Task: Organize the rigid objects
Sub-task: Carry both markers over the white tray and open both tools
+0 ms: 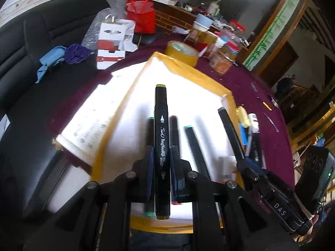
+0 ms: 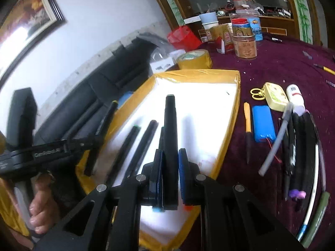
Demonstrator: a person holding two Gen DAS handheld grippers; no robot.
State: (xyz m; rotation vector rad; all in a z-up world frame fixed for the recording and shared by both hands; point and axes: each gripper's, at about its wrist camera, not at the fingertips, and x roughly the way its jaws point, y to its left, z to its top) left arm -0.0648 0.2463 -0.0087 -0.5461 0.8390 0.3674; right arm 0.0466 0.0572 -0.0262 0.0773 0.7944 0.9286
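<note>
My left gripper [image 1: 161,156] is shut on a black marker with an olive-yellow cap [image 1: 161,146] and holds it above a white tray edged with yellow tape [image 1: 188,71]. Several black markers [image 1: 193,144] lie side by side in the tray. My right gripper [image 2: 170,159] is shut on a black marker with a grey cap [image 2: 170,138] over the same tray [image 2: 199,74]; it shows at the right of the left wrist view [image 1: 247,163]. The left gripper with its marker [image 2: 104,121] shows at the left of the right wrist view.
On the purple tablecloth [image 2: 282,67] right of the tray lie an orange pen [image 2: 248,123], a blue battery pack [image 2: 263,123], a cream case [image 2: 274,94], a white bottle [image 2: 295,96] and several pens [image 2: 293,146]. A tape roll [image 2: 193,59] and jars [image 2: 245,41] stand behind.
</note>
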